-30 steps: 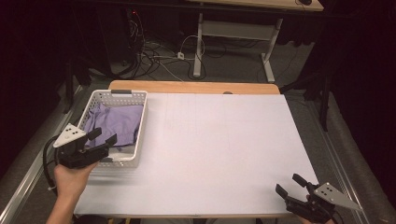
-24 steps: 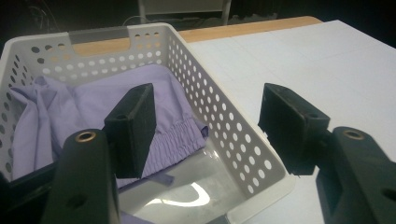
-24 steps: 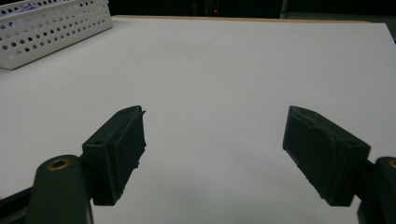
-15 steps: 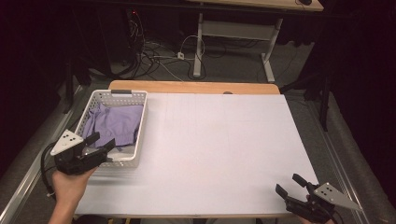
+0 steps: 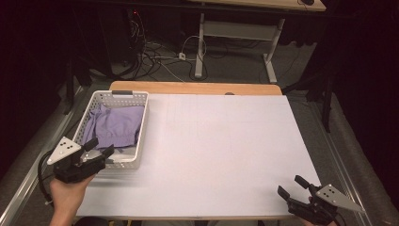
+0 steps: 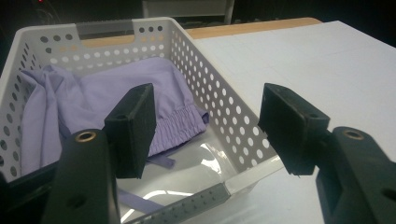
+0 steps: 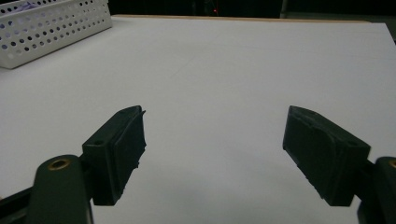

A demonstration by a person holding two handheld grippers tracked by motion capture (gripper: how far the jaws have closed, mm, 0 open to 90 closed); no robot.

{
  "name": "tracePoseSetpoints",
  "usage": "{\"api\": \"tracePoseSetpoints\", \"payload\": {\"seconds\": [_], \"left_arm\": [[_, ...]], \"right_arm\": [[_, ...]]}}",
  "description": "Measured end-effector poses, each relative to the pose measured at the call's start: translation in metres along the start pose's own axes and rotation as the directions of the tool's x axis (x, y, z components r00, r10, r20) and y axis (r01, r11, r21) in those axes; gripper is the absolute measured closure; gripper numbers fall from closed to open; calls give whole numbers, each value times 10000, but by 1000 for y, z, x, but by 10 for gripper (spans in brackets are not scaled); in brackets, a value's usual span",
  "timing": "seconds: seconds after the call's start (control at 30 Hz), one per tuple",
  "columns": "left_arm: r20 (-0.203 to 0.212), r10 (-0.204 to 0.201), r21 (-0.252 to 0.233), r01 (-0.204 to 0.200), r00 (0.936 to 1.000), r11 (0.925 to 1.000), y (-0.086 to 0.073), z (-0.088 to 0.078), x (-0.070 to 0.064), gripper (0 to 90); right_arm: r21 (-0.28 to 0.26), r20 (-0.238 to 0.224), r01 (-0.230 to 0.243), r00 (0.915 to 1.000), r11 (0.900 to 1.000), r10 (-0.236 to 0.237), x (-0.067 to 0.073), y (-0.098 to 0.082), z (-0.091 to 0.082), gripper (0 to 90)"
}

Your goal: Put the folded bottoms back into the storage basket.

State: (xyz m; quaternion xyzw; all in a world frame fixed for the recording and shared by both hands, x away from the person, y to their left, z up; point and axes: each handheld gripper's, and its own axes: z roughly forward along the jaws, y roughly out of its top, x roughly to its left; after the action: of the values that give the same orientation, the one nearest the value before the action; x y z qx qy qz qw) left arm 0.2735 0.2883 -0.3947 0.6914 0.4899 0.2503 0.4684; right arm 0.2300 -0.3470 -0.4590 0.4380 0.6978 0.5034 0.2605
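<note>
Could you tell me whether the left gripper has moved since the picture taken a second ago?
Yes, slightly: in the high view the left gripper has slid toward the near edge of the table, closer to the basket's near rim, jaws open.

White basket at the desk's left edge, lilac cloth bunched inside. Left claw held by a hand at the basket's near end, jaws apart, tips over the near rim, nothing between them. Grey plate on top, cable trailing off left. Right claw at the near right corner of the desk, jaws apart, pointing up-left over bare white top, well apart from the basket. Wood strip along the far desk edge. Floor behind: cables, white frame legs.
</note>
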Motion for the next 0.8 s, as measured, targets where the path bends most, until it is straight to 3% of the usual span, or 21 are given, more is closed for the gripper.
{"api": "tracePoseSetpoints", "payload": {"seconds": [0.3,0.8], "left_arm": [[-94,-101,-79,101,9999,9999,-7,-5,2,349],[-301,138,-5,-138,9995,9999,-16,-5,1,350]], "right_arm": [[18,-8,28,10000,10000,-28,0,0,0,221],[22,18,-22,10000,10000,22,0,0,0,221]]}}
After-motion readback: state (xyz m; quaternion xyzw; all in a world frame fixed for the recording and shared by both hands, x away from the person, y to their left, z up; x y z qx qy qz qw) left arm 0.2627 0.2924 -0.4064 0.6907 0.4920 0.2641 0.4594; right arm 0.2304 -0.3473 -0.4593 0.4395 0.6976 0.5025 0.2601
